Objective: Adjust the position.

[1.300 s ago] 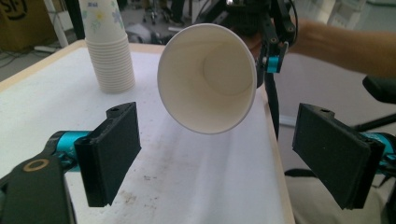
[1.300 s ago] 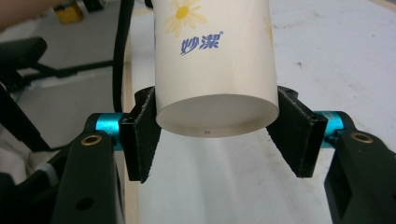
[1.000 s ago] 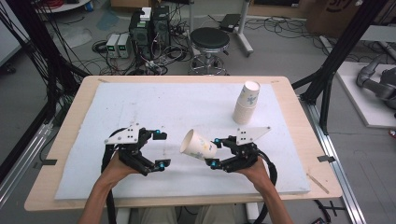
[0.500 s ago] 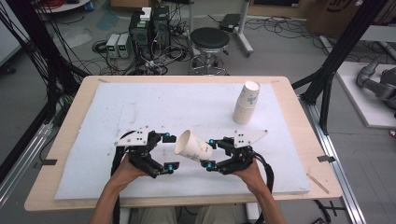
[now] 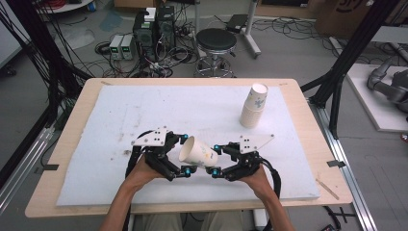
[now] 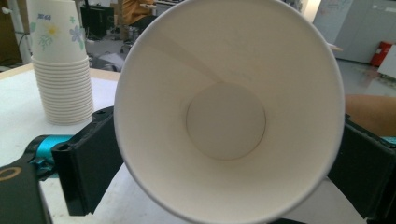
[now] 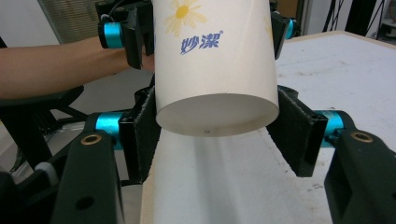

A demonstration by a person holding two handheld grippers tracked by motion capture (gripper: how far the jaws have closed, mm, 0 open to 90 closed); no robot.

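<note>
R jaws clamped on paper cup [image 7: 215, 65] base, "妙潔" + daisy print; L gripper [image 5: 183, 155] jaws wide around rim.

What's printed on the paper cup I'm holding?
A yellow daisy and blue lettering on the white paper cup; clearest in the right gripper view.

— Where was the cup [image 5: 198, 153]?

— Between my two grippers, near the front of the mat [image 5: 120, 115], lying tipped with its mouth toward my left gripper [image 5: 184, 154] and its base at my right gripper [image 5: 214, 159].

— And the stack [image 5: 253, 105]?

— It stood farther back on the mat, to the right, well apart from the cup. The mat lay on the table [image 5: 308, 130].
</note>
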